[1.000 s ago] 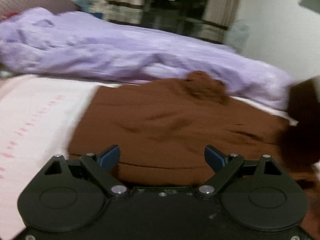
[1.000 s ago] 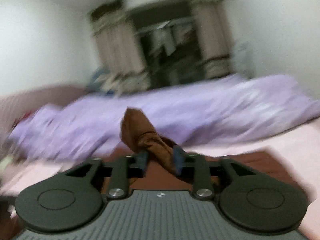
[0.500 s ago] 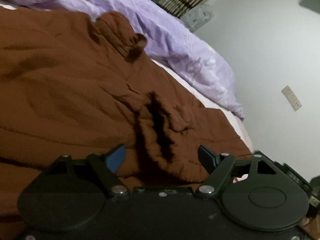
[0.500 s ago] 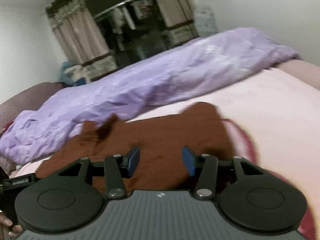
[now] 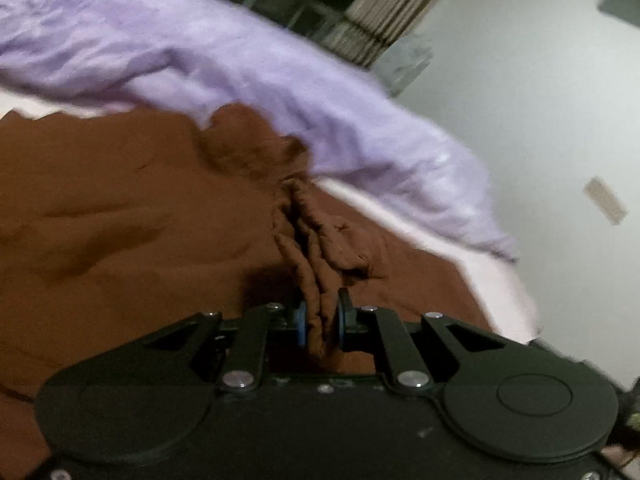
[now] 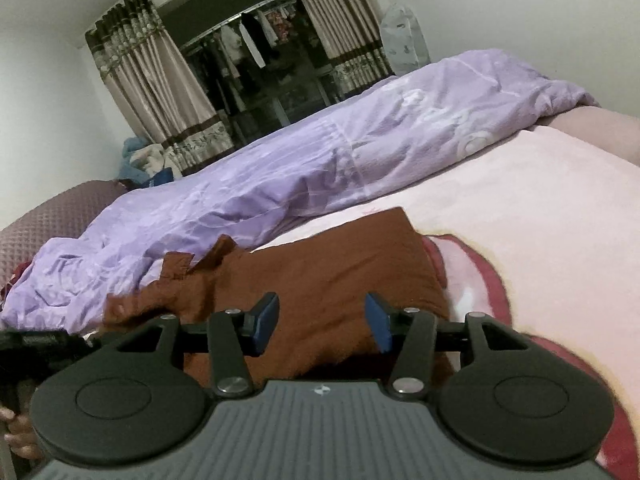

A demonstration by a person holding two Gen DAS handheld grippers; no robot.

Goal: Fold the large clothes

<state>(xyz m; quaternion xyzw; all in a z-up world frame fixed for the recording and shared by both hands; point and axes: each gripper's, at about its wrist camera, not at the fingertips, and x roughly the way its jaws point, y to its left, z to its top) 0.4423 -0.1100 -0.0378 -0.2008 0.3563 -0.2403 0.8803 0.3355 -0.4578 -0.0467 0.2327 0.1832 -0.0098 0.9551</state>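
Note:
A large brown garment (image 5: 120, 216) lies spread on the bed. My left gripper (image 5: 322, 322) is shut on a bunched ridge of the brown garment, which rises in folds from between its blue pads. In the right wrist view the same garment (image 6: 320, 272) lies flat on the pink sheet, with a crumpled part at its left. My right gripper (image 6: 322, 322) is open and empty just above the garment's near edge.
A rumpled lilac duvet (image 6: 280, 168) lies along the far side of the bed, also in the left wrist view (image 5: 200, 52). Pink bed sheet (image 6: 540, 208) extends to the right. Curtains and a clothes rack (image 6: 256, 48) stand behind. A white wall (image 5: 540, 100) is at right.
My left gripper has closed on a fold of the brown garment. My right gripper let go of the fabric it held a second ago and has opened wider over the garment.

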